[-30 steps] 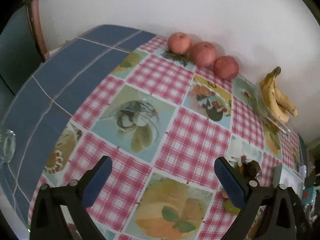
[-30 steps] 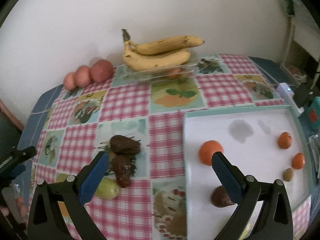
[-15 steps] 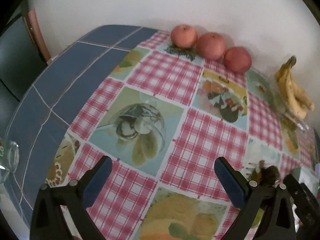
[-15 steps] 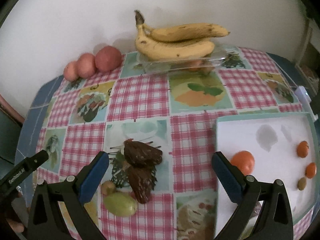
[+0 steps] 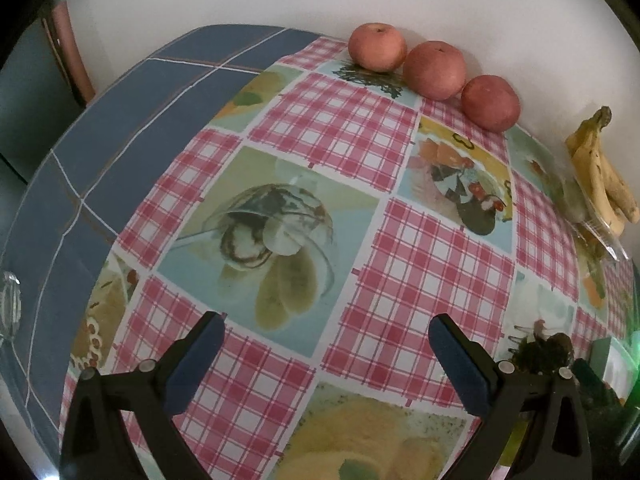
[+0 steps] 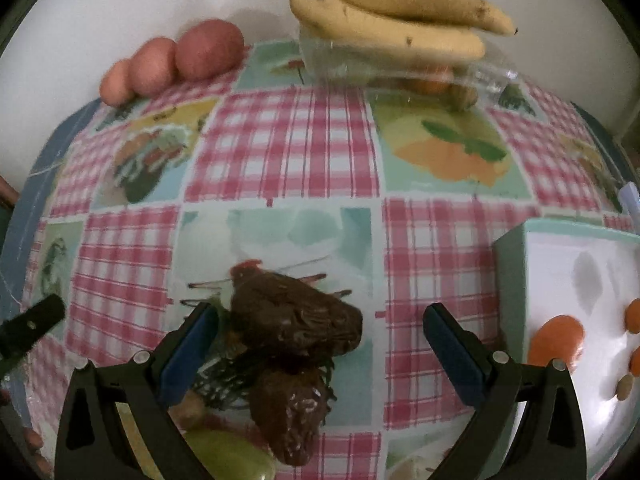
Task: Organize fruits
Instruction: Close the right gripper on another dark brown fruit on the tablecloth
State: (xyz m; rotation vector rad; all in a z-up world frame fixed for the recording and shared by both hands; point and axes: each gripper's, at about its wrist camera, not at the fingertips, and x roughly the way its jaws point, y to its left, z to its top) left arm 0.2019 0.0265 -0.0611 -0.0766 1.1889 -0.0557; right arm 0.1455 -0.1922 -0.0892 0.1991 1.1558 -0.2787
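Two bananas (image 6: 396, 16) atop clear tray (image 6: 400, 68); oranges (image 6: 556, 338) in white tray (image 6: 512, 264); left claw (image 5: 326, 350), right claw (image 6: 320, 340) released.

Your right gripper (image 6: 320, 332) has moved left and closer to the table, so the upper dark brown avocado (image 6: 296, 318) now sits between its open fingers and the white tray (image 6: 516, 264) has slid to the right edge. Your left gripper (image 5: 326, 344) has moved nearer the three apples (image 5: 434, 70).
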